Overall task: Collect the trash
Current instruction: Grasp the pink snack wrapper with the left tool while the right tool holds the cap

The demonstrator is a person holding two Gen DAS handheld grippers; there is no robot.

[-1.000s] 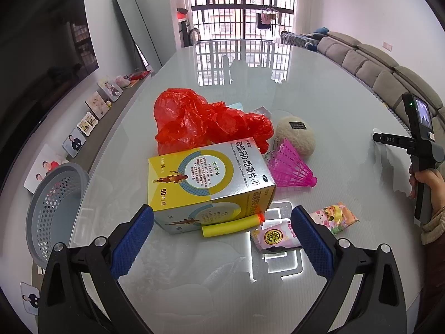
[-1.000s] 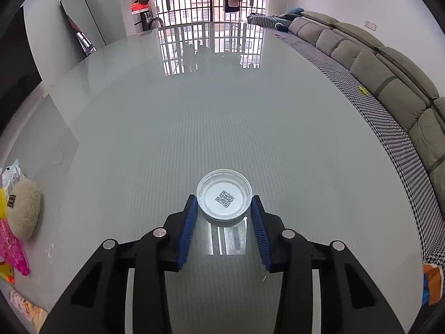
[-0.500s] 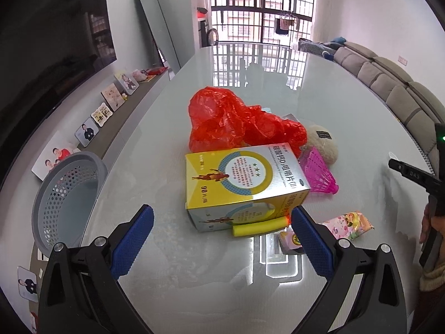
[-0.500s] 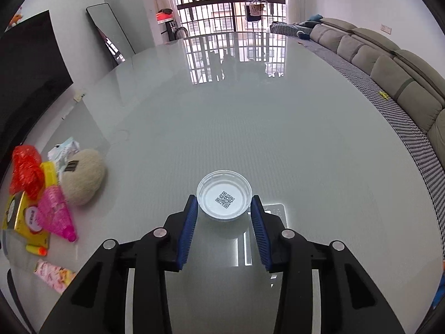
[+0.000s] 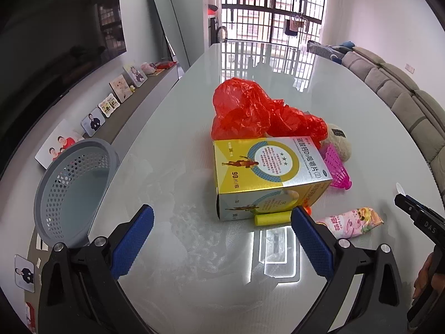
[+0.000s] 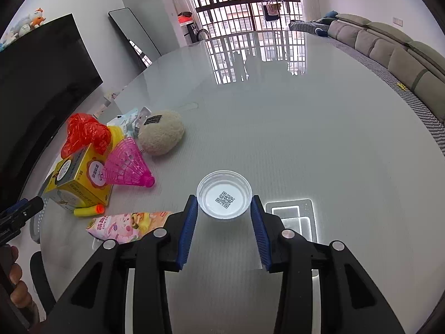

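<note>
The right tongs are narrowed onto a clear plastic lid, its rim pinched between the two blue pads, so the lid rides at their tips above the glass desk. The left tongs stand wide with nothing between them, tilted down at the desk.

Taking the grey perforated basket as the landmark: it sits off the desk's near-left edge, just left of the left tongs. The lid is on the far side of the whole clutter from it. Between them lie the yellow box, the red plastic bag behind that, the pink shuttlecock, the foam dart and the pink snack wrapper.

So the coming move probably turns on carrying the lid leftward across the pile to the basket. The lid is round and held flat, so its orientation matters little. The left hand is nearer the basket, the right one carries the load, pitched steeply downward.
</note>
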